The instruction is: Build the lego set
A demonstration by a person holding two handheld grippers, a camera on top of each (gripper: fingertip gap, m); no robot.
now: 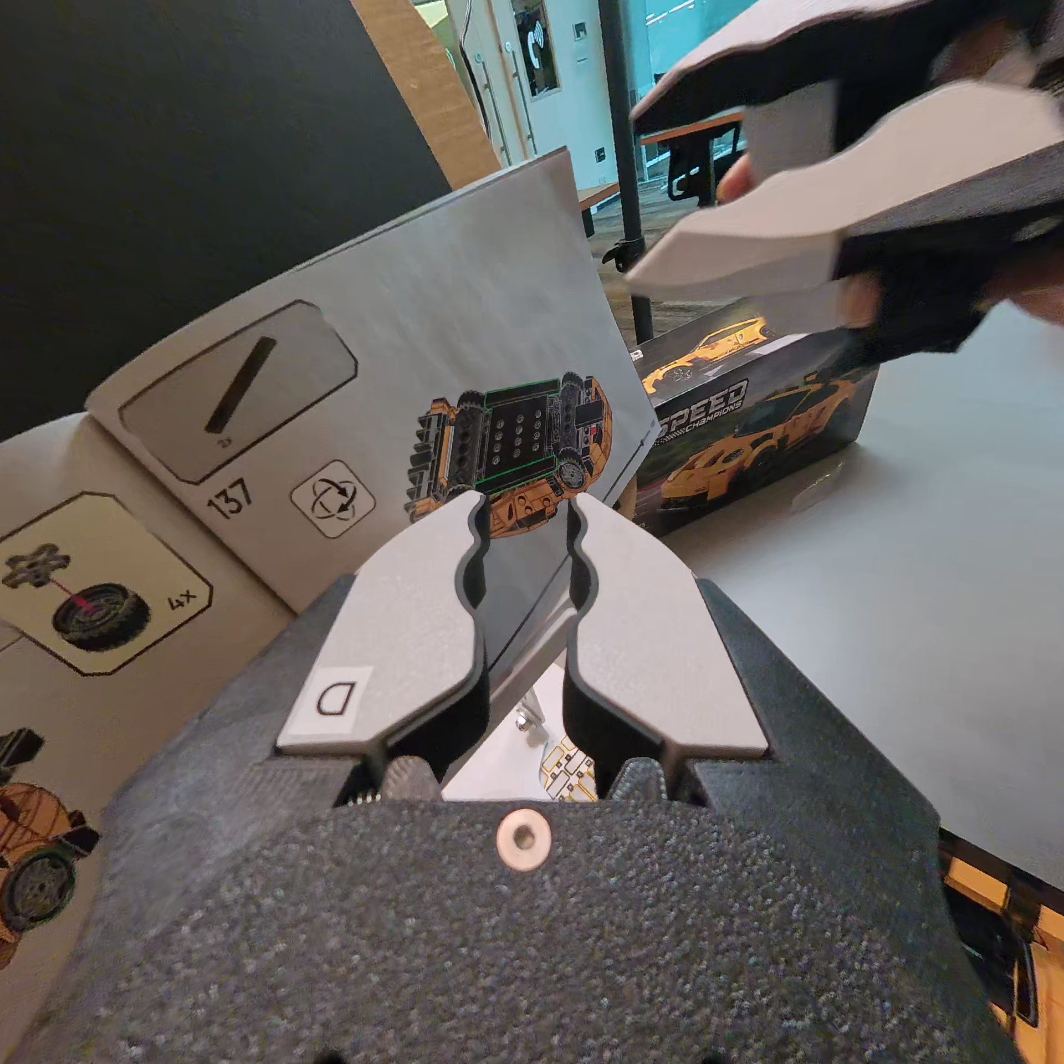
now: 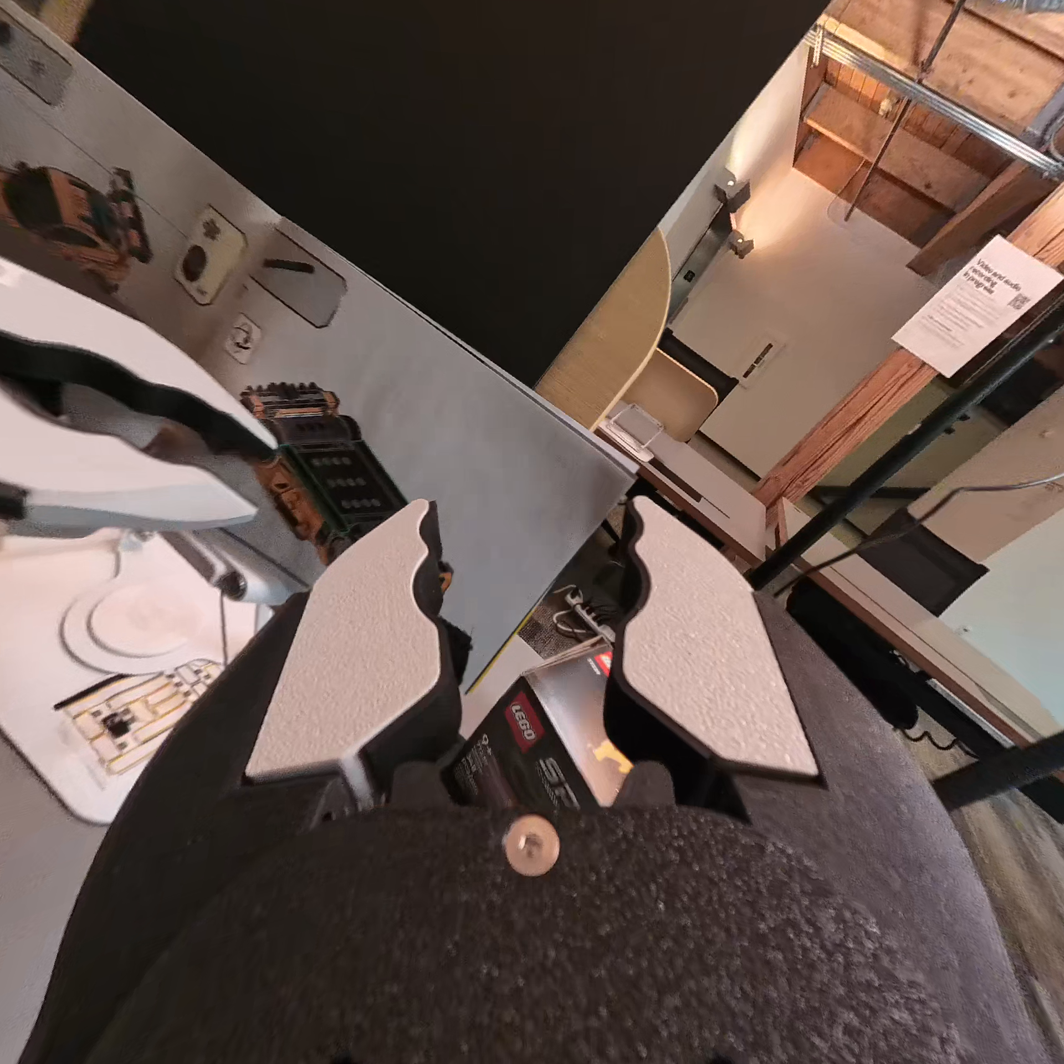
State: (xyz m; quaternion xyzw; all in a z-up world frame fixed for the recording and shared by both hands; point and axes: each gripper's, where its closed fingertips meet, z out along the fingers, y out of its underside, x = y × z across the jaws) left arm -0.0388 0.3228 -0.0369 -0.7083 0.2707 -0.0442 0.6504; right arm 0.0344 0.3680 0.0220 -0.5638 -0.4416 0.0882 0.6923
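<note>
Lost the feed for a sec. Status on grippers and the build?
Left gripper open, empty, at the instruction booklet. Right gripper open, empty. Set box behind booklet on table. No loose bricks in view.

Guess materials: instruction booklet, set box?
Instruction booklet: paper, matte to slightly satin; thin pages curve and stand bent at the fold. Set box: likely printed cardboard, semi-gloss; crisp folded edges, faint sheen on its dark printed face.

Black pole (image 1: 624, 144), wooden chair (image 2: 671, 397).
</note>
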